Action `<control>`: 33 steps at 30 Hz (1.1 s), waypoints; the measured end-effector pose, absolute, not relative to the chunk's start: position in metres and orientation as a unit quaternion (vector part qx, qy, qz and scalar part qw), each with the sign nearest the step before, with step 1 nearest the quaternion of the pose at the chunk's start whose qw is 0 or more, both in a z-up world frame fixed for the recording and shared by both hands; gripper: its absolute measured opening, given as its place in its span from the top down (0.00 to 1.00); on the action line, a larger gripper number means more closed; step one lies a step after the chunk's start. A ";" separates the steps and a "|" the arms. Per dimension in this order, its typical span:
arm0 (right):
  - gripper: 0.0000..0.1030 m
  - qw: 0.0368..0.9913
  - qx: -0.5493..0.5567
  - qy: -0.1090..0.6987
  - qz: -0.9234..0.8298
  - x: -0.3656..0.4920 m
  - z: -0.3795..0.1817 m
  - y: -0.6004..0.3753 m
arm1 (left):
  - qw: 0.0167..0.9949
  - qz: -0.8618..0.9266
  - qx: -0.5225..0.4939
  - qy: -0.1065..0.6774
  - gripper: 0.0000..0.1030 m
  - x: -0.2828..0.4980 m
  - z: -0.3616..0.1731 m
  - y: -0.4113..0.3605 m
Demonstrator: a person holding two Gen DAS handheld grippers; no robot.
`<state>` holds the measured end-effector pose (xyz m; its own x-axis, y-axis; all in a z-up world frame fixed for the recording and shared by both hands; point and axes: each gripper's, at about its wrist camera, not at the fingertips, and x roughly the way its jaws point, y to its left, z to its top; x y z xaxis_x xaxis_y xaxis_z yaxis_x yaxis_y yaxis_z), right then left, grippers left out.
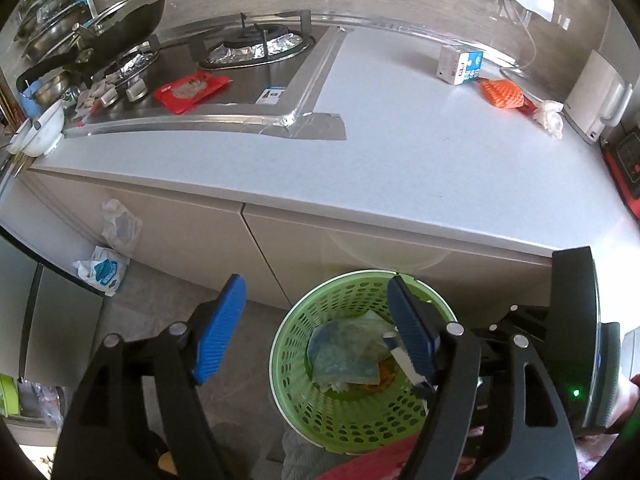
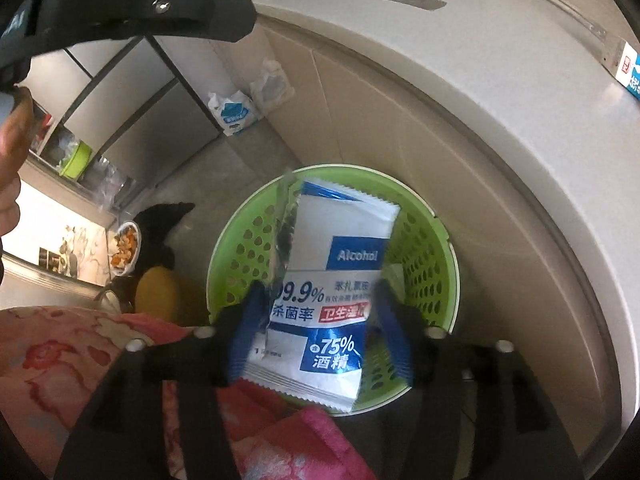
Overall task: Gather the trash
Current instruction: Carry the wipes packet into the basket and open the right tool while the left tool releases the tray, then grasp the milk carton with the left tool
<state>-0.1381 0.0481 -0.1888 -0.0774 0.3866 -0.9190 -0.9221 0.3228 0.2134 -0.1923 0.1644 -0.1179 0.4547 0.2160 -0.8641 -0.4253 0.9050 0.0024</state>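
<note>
Left wrist view: left gripper (image 1: 316,330) hung jaws spread wide, nothing between blue pads (image 1: 218,330), above green perforated basket (image 1: 288,360) on floor at 6 o'clock, against cabinet front. Crumpled bluish wrapper (image 1: 344,354) lay inside basket. On white counter (image 1: 360,152): red packet (image 1: 191,91) on stove top at 10 o'clock, small carton (image 1: 461,65) at 1 o'clock, orange foam net (image 1: 502,94) and white crumpled tissue (image 1: 551,118) just beside it toward 2 o'clock. Two plastic bags (image 1: 106,268) on floor at 9 o'clock. Right wrist view: right gripper (image 2: 320,320) pointed down over same basket (image 2: 444,280), jaws parted, blue-and-white alcohol wipes packet (image 2: 344,264) between fingers (image 2: 244,332) over basket mouth; pads blurred, appeared off packet, hard to confirm contact. Other gripper's black arm (image 2: 160,8) at 11 o'clock, person's hand (image 2: 12,148) at 9 o'clock. Pink floral sleeve (image 2: 80,360) at 7 o'clock.
</note>
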 end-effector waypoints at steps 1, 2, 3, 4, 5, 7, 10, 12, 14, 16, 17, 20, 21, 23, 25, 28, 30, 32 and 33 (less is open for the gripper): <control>0.42 0.629 -0.259 0.516 0.522 -0.138 -0.187 0.048 | 0.846 0.190 -0.108 0.486 0.32 -0.192 -0.118 0.165; 0.41 0.629 -0.258 0.515 0.522 -0.137 -0.185 0.046 | 0.846 0.190 -0.109 0.486 0.32 -0.192 -0.117 0.165; 0.40 0.630 -0.256 0.515 0.521 -0.136 -0.183 0.046 | 0.846 0.191 -0.108 0.485 0.32 -0.191 -0.117 0.165; 0.38 0.634 -0.250 0.515 0.520 -0.132 -0.180 0.043 | 0.846 0.192 -0.109 0.485 0.32 -0.190 -0.117 0.166; 0.38 0.636 -0.245 0.515 0.520 -0.130 -0.177 0.042 | 0.846 0.192 -0.110 0.484 0.32 -0.190 -0.117 0.167; 0.35 0.639 -0.228 0.517 0.521 -0.127 -0.170 0.039 | 0.847 0.192 -0.113 0.484 0.32 -0.187 -0.117 0.167; 0.34 0.638 -0.209 0.521 0.527 -0.122 -0.162 0.036 | 0.848 0.190 -0.111 0.482 0.32 -0.182 -0.115 0.168; 0.34 0.640 -0.204 0.520 0.527 -0.120 -0.159 0.037 | 0.849 0.188 -0.110 0.480 0.31 -0.179 -0.113 0.168; 0.34 0.647 -0.195 0.518 0.525 -0.116 -0.152 0.035 | 0.851 0.186 -0.110 0.479 0.31 -0.177 -0.112 0.168; 0.34 0.660 -0.187 0.511 0.518 -0.112 -0.143 0.030 | 0.853 0.180 -0.106 0.478 0.31 -0.171 -0.110 0.167; 0.34 0.667 -0.181 0.508 0.514 -0.108 -0.137 0.027 | 0.854 0.177 -0.105 0.478 0.31 -0.167 -0.109 0.165; 0.31 0.695 -0.162 0.498 0.492 -0.096 -0.123 0.016 | 0.858 0.164 -0.103 0.475 0.29 -0.152 -0.105 0.161; 0.25 0.706 -0.157 0.494 0.483 -0.090 -0.118 0.011 | 0.861 0.160 -0.100 0.472 0.28 -0.146 -0.103 0.158; 0.18 0.729 -0.145 0.489 0.456 -0.074 -0.106 -0.002 | 0.871 0.152 -0.083 0.459 0.23 -0.130 -0.098 0.150; 0.18 0.748 -0.132 0.484 0.434 -0.057 -0.096 -0.016 | 0.879 0.147 -0.070 0.448 0.19 -0.114 -0.093 0.142; 0.18 0.774 -0.118 0.477 0.399 -0.030 -0.087 -0.032 | 0.890 0.127 -0.060 0.434 0.19 -0.082 -0.088 0.131; 0.16 0.789 -0.109 0.472 0.378 -0.014 -0.083 -0.041 | 0.896 0.113 -0.056 0.426 0.17 -0.063 -0.086 0.126; 0.13 0.805 -0.101 0.464 0.357 0.003 -0.077 -0.049 | 0.902 0.103 -0.052 0.416 0.12 -0.037 -0.084 0.122; 0.12 0.814 -0.097 0.458 0.345 0.013 -0.074 -0.054 | 0.904 0.101 -0.051 0.412 0.11 -0.028 -0.084 0.121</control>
